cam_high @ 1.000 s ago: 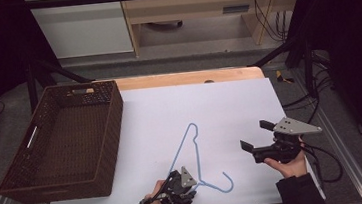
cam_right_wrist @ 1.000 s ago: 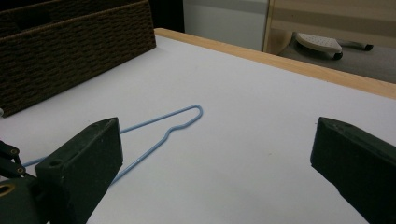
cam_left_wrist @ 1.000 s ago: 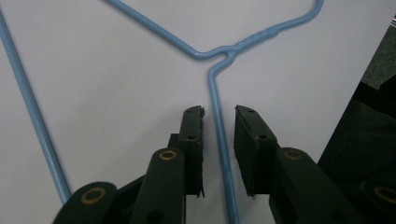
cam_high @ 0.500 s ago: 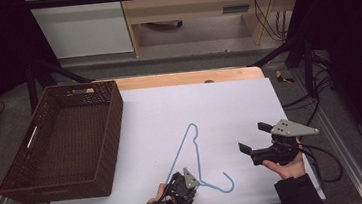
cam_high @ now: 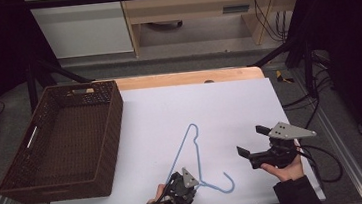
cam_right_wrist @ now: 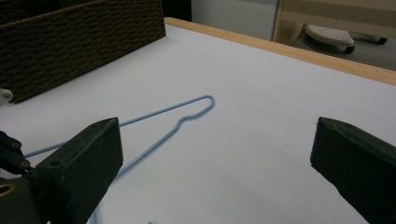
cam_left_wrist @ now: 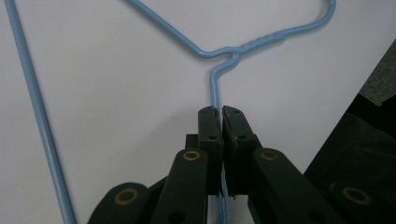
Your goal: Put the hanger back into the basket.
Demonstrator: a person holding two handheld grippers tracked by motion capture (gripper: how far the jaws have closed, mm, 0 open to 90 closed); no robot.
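Your blue wire hanger (cam_high: pixel 194 153) lies flat on the white table (cam_high: pixel 230 107), toward the near edge, its hook curling to the right in the high view and its far corner pointing away from you. It is thin coated wire: light, springy rather than rigid, and smooth enough that I would expect it to swivel in a pinch if you lift it from 1 point only. It will probably sag or swing from the held end, so move it gently.

Your left gripper (cam_left_wrist: pixel 219 112) has just been closing, and its 2 jaws now stand together on the wire, pinching 1 straight run just short of the twisted neck below the hook. That is a sensible place to hold, since the twist beside it is the stiffest part and should keep the wire from sliding far through the pads.

Your right gripper (cam_high: pixel 254 142) hovers above the table to the right of the hanger, well apart from it, with its jaws spread wide and nothing between them. In the right gripper view the hanger's rounded far corner (cam_right_wrist: pixel 205 101) lies ahead of those open jaws, so a 2nd hold on that side looks reachable if the wire twists.

The brown wicker basket (cam_high: pixel 109 104) stands at the left edge of the table, apart from the hanger.
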